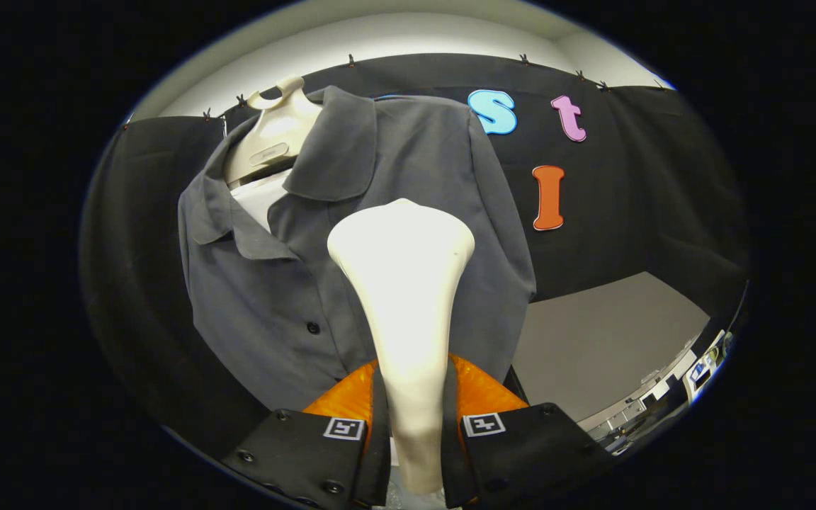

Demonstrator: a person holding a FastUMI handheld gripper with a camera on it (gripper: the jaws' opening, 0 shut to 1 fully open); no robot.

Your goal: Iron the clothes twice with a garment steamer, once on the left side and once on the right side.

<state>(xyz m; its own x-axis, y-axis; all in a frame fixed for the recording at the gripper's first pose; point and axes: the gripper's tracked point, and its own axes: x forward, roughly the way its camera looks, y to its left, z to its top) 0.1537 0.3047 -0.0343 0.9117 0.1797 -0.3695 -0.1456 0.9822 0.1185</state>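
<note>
A grey button-up shirt [287, 283] hangs on a cream hanger form [273, 134] against the booth's black wall, with a white inner layer showing at the collar. My gripper [414, 432] is shut on the handle of a cream garment steamer [404, 283]. The steamer rises from between the fingers. Its wide head sits in front of the shirt's front, just to the right of the button line, below the collar. Whether the head touches the fabric I cannot tell. One dark button [313, 328] shows left of the steamer's neck.
A grey floor [592, 340] lies to the right of the shirt. Some equipment and a small screen [698, 372] stand at the far right, low down. The black cloth wall [635, 212] runs behind everything.
</note>
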